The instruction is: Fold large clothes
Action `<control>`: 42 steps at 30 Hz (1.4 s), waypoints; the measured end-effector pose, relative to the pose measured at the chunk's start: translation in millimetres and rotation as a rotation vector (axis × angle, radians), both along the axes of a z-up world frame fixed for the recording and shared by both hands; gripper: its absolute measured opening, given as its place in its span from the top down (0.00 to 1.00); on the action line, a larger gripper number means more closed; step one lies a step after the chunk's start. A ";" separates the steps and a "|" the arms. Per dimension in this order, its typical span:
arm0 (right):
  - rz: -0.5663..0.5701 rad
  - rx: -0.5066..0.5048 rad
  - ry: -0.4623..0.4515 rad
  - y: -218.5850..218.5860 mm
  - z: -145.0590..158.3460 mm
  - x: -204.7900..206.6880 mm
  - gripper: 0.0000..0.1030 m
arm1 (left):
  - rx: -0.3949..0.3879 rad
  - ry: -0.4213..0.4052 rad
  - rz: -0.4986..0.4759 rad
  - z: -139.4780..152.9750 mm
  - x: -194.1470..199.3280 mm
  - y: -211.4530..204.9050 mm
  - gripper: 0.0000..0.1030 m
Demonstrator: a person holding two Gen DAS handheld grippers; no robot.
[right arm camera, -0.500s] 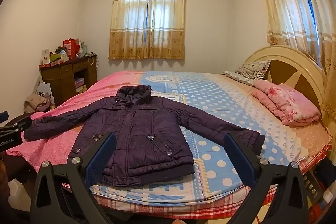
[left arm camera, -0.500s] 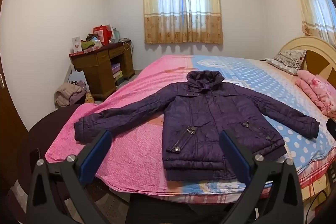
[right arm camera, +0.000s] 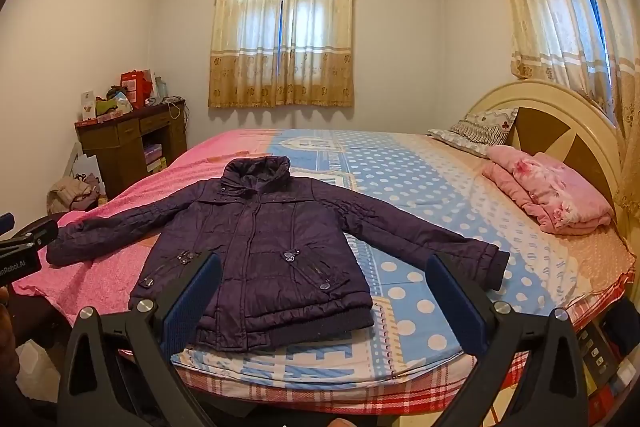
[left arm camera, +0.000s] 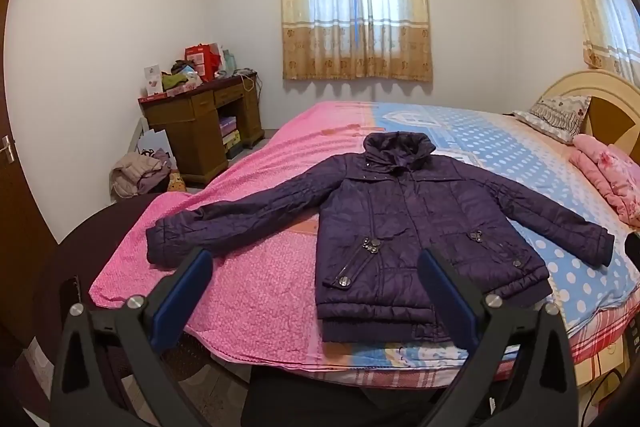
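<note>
Bedroom with a wide bed (left arm camera: 280,291), its cover half pink, half blue. On it, near the front edge, a purple jacket (left arm camera: 404,227) lies flat, sleeves spread. Left gripper (left arm camera: 316,291) and right gripper (right arm camera: 322,291) hover before that edge, jaws wide, holding nothing. Likely risk: puffy, slippery fabric slipping from a shallow pinch, or the fold springing back. Only the right view shows the left gripper's tip and all of the folded pink blanket (right arm camera: 552,195) by the headboard.

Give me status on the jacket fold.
Done: purple jacket laid flat, front up, on the bed, both sleeves spread out. In hand: nothing; left tool and right tool are open, short of the hem. Left: every fold.
</note>
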State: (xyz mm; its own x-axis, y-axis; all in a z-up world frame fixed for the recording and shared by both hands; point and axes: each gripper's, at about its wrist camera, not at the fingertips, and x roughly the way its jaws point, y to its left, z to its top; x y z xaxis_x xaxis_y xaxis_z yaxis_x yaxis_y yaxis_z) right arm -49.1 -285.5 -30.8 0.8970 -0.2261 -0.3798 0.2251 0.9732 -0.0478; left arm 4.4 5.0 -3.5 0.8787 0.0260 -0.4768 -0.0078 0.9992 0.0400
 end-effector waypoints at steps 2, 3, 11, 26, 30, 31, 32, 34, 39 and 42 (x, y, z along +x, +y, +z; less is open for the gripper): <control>0.000 0.000 0.003 0.1 1.0 0.3 0.01 | -0.001 0.002 -0.001 -0.2 1.3 -0.2 0.00; 0.000 0.000 0.003 0.6 0.3 0.5 0.01 | 0.000 0.000 0.001 1.5 -0.1 0.0 0.00; -0.005 0.006 0.007 -9.5 -8.4 4.8 0.01 | -0.001 -0.002 0.004 1.4 0.7 0.7 0.00; -0.005 0.012 0.012 -9.9 -8.6 4.4 0.01 | -0.006 -0.009 0.009 -0.9 0.2 4.3 0.00; -0.007 0.014 0.016 -9.7 -10.8 4.8 0.01 | -0.005 -0.011 0.010 -1.4 -0.9 3.0 0.00; -0.007 0.014 0.016 -9.4 -11.2 4.7 0.01 | -0.005 -0.012 0.011 -1.5 -1.2 3.3 0.00; -0.007 0.013 0.016 -8.8 -11.4 4.8 0.01 | -0.006 -0.012 0.010 -1.4 -1.6 3.6 0.00; -0.006 0.014 0.017 -9.8 -11.0 5.4 0.01 | -0.004 -0.012 0.010 -1.4 -0.2 3.0 0.00; -0.006 0.019 0.020 -10.2 -11.4 6.5 0.01 | -0.006 -0.009 0.011 -1.5 -0.8 3.4 0.00; -0.007 0.018 0.023 -10.9 -12.3 6.6 0.01 | -0.005 -0.010 0.011 -1.1 -1.1 3.7 0.00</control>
State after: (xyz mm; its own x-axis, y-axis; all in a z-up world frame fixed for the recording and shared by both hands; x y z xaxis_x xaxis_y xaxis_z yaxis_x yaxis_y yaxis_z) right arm -42.5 -296.4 -43.1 0.8864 -0.2252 -0.4044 0.2308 0.9724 -0.0357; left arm 3.3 8.7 -4.7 0.8829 0.0333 -0.4684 -0.0190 0.9992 0.0353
